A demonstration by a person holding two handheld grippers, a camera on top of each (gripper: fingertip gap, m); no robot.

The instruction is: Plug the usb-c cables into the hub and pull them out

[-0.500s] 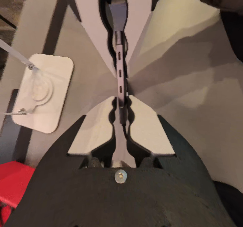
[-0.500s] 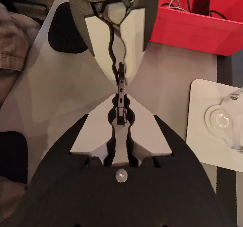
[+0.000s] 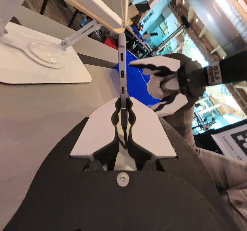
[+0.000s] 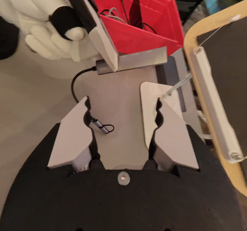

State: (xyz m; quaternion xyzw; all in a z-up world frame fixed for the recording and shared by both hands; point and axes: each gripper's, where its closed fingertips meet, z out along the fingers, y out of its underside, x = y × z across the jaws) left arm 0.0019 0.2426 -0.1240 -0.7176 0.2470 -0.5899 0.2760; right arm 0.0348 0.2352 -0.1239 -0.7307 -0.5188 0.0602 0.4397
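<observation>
I've let go with the right gripper (image 4: 123, 104), jaws now wide and empty; left gripper (image 3: 123, 99) keeps the hub (image 3: 123, 69) pinched, frame centre, ports bare. Cables sit in red bin (image 4: 140, 40), upper centre.

- The hub (image 3: 123, 69) has been released by the right gripper (image 4: 123, 100), whose fingers are now spread wide.
- The right gripper has been drawn back and off to the hub's side.
- The hub has been lifted clear of the table (image 3: 40, 117) by the left gripper (image 3: 123, 99).

Bare table (image 4: 120, 117) ahead of the right gripper (image 4: 123, 100), red bin (image 4: 133, 40) beyond.
</observation>
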